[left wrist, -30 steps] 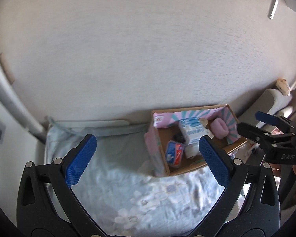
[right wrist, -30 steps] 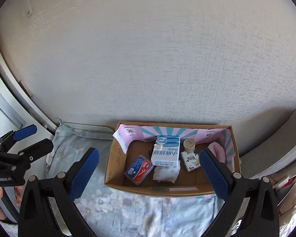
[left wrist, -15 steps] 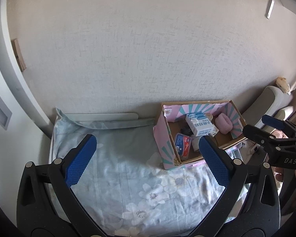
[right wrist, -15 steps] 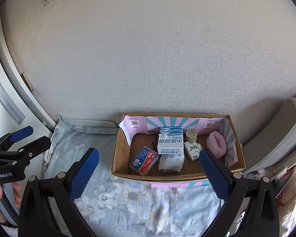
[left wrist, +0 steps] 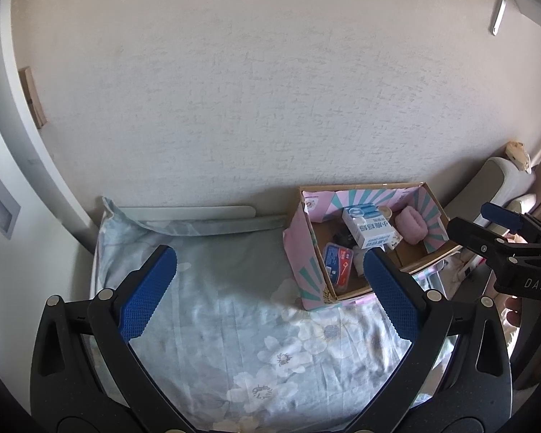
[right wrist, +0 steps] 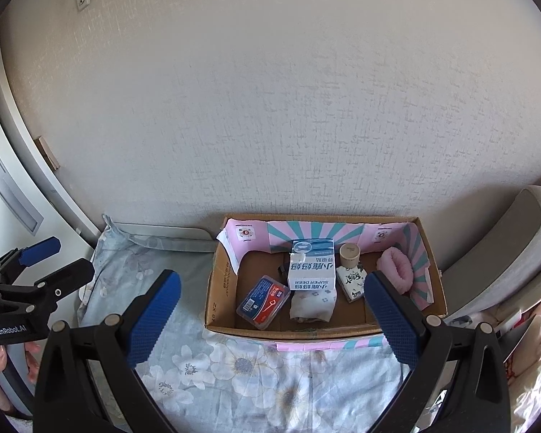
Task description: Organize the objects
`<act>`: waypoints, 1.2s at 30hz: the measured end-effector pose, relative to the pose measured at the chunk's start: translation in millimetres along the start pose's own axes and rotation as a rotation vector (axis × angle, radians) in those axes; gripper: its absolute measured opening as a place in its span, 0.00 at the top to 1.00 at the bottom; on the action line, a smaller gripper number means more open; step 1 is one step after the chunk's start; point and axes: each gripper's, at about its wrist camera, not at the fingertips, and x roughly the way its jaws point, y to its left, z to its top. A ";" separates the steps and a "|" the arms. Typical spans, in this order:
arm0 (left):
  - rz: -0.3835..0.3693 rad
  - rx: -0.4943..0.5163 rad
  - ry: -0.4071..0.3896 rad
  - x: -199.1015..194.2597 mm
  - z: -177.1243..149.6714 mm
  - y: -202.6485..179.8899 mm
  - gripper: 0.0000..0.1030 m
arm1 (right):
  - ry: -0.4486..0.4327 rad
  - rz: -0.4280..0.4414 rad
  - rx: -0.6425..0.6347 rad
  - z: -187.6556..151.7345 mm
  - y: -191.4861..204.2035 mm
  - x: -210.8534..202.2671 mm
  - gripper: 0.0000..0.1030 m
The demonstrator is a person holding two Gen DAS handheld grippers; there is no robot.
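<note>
both tools hang over the bed, holding nothing. left tool point(left wrist: 270, 278) has its blue pads spread wide; right tool point(right wrist: 272, 301) is just as wide. the cardboard box point(right wrist: 216, 288) sits on the floral sheet point(right wrist: 241, 364) against the wall, at about 12 o'clock from the right tool and 2 o'clock from the left. inside stand a blue-and-white carton point(right wrist: 312, 265), a red-and-blue plastic case point(right wrist: 263, 301) at its 8 o'clock, a crumpled white cloth point(right wrist: 312, 306) in front, a small capped bottle point(right wrist: 350, 254) and a patterned packet point(right wrist: 350, 281) at 3 o'clock, a pink fluffy roll point(right wrist: 396, 269) farther right. a small dark item behind the case is too hidden to identify. the right pad covers the box's near right corner.
</note>
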 end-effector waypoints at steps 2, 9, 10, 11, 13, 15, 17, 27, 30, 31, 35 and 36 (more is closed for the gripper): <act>-0.002 -0.005 -0.003 0.7 -0.4 1.7 0.00 | -0.001 0.000 0.004 0.8 -0.1 0.1 0.02; -0.011 -0.015 -0.008 4.9 -2.8 4.2 0.00 | 0.000 -0.002 -0.003 2.0 0.9 2.5 0.02; -0.010 -0.014 -0.009 4.9 -3.0 4.1 0.00 | 0.000 -0.001 -0.003 2.0 1.1 2.8 0.02; -0.009 -0.010 -0.010 4.9 -3.0 3.6 0.00 | 0.001 0.000 -0.002 2.0 1.2 3.0 0.02; -0.009 -0.009 -0.012 4.8 -2.3 3.6 0.00 | 0.001 0.001 -0.002 1.9 1.4 3.3 0.02; -0.009 -0.009 -0.013 4.4 -2.4 3.5 0.00 | 0.002 0.001 -0.002 2.2 0.9 3.3 0.02; -0.010 -0.009 -0.015 4.0 -2.4 3.2 0.00 | 0.001 0.001 0.000 2.1 0.6 2.9 0.02; -0.010 0.006 -0.024 0.7 -2.5 -0.1 0.00 | -0.002 -0.003 0.014 -0.2 -0.9 0.7 0.02; -0.001 0.015 -0.026 -0.2 -2.5 -1.6 0.00 | -0.004 -0.004 0.018 -1.2 -1.6 -0.3 0.02; 0.005 0.017 -0.029 -1.0 -2.3 -1.6 0.00 | -0.004 -0.004 0.018 -1.2 -1.7 -0.5 0.02; 0.013 0.032 -0.054 -5.8 -1.7 -4.3 0.00 | -0.008 -0.006 0.020 -1.4 -1.3 -2.1 0.02; 0.016 0.032 -0.059 -6.8 -1.6 -4.2 0.00 | -0.008 -0.005 0.020 -1.6 -1.6 -2.0 0.02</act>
